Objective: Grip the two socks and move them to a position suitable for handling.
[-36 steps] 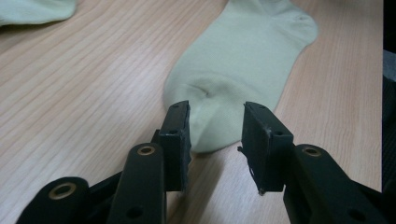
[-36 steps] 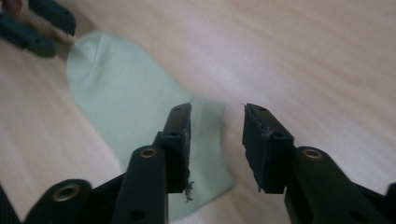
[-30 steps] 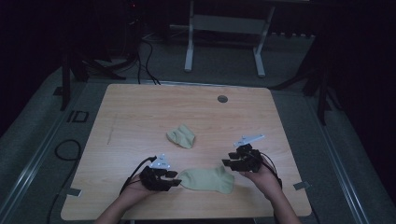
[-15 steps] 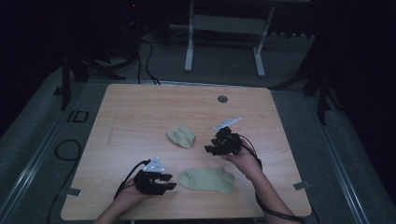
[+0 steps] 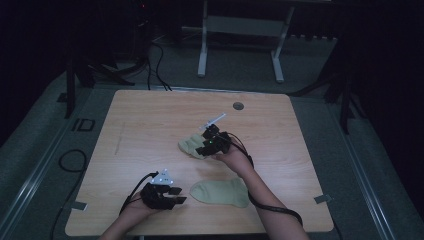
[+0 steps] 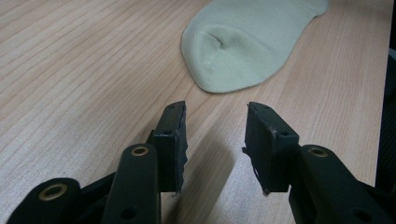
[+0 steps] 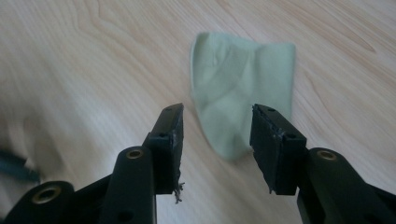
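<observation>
Right gripper (image 5: 200, 148) moved to folded sock (image 5: 191, 146), both grippers' fingers released, wooden table (image 5: 150, 125), dark room.

You have two pale green socks on the wooden table. The flat sock (image 5: 220, 192) lies stretched out near the table's six o'clock edge, its rounded toe pointing to nine o'clock and lightly creased. The folded sock (image 5: 190, 146) sits at about eleven o'clock from it, near the table's centre, bunched into a short, wrinkled wedge.
</observation>
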